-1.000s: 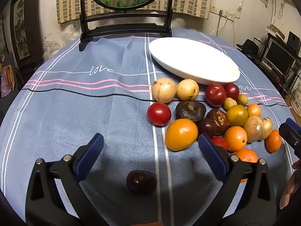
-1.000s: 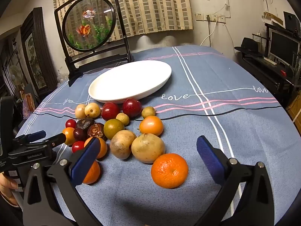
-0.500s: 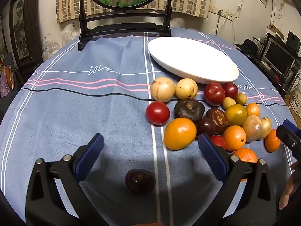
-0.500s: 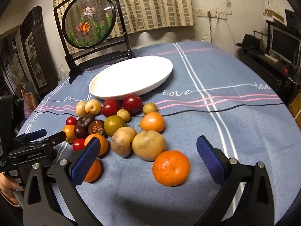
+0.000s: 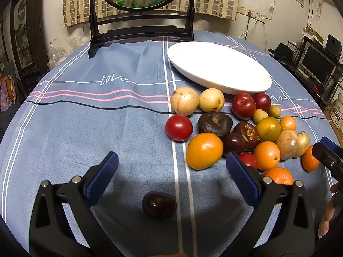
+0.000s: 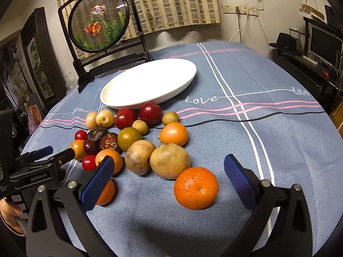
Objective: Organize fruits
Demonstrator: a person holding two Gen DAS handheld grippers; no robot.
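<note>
Hovering with both grippers wide open and empty over the fruit.
Left gripper (image 5: 171,171) frames a lone dark plum (image 5: 159,204); right gripper (image 6: 167,171) faces a mandarin (image 6: 196,188) before the white plate (image 6: 150,83). Both fruits look soft, round, prone to roll; pinch gently across their middles.

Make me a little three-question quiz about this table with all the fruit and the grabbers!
1. True or false: the white oval plate has fruit on it.
2. Which fruit lies alone between the fingers of the left hand-held gripper? A) bright orange mandarin B) small dark purple fruit C) red tomato
3. Fill in: the bumpy orange mandarin sits on the blue cloth in front of the ___ hand-held gripper.

Key: 1 false, the plate is bare. 2 B, the small dark purple fruit lies apart from the pile. 3 right; its jaws are wide open.
</note>
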